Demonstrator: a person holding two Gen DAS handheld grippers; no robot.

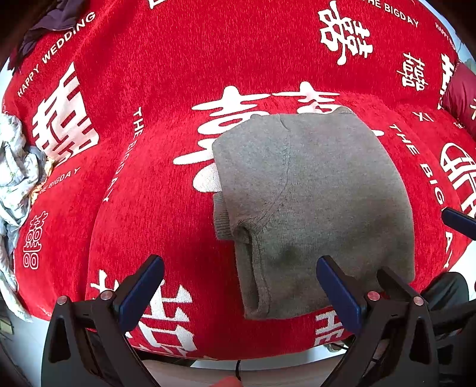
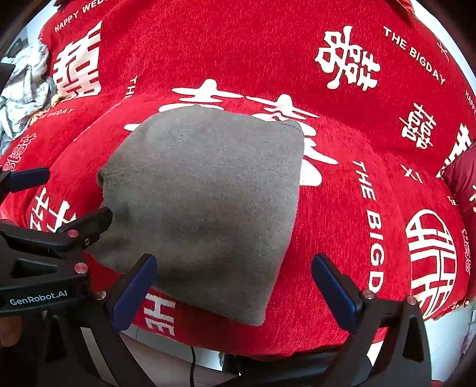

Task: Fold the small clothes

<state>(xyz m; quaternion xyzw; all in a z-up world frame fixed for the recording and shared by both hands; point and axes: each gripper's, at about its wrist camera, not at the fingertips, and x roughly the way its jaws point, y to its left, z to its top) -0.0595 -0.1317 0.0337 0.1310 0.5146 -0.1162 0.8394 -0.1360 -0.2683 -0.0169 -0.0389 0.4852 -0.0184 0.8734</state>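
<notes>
So the grey knit garment [image 1: 312, 208] was laid out flat near the front edge of the red blanket [image 1: 178, 59], already doubled over into a rough rectangle, with a ribbed cuff [image 1: 223, 220] left poking out on its left side and a seam line visible across the top layer. It looked like it was parked close to the edge on purpose, so it could be reached from the front without stretching. Nothing was being pinched: the left gripper [image 1: 241, 291] was held wide open with nothing between its blue pads, hovering just above the near-left corner of the garment, and the right gripper [image 2: 235, 285] was spread open and empty too, hung over the near-right part of the same piece. Both were probably kept open and low like that to line up for another fold or a final smoothing, though that's only a guess. The blanket itself was covered in white double-happiness characters and "THE BIGDAY" lettering, and seemed draped over something padded, maybe a sofa. A crumpled pale floral cloth [image 1: 17, 178] was left bunched at the far left, well apart, and a dark garment [image 1: 50, 20] was piled at the back-left corner, presumably waiting their turn. A dark red cushion [image 2: 461, 184] was tucked at the right edge.
</notes>
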